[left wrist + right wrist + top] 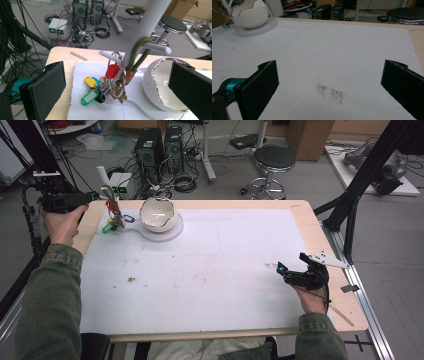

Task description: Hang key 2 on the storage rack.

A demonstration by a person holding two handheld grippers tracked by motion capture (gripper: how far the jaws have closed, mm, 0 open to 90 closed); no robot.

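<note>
Keys (105,86) — one bunch, with coloured tags in red, yellow, blue, green and black — hang from a peg of one white stand (147,27) at the worktop's (320,227) far left corner, just beside one white bowl (158,214) on its round base. The left gripper (95,196) has its jaws spread wide, holding nothing — the bunch sits ahead between them, untouched. The right gripper (281,268), well apart at the near right, hovers over the white mat (337,50) with jaws wide and empty.

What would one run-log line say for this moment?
left gripper: open, facing key bunch hung on white stand | right gripper: open, over bare mat | bowl: beside stand
</note>
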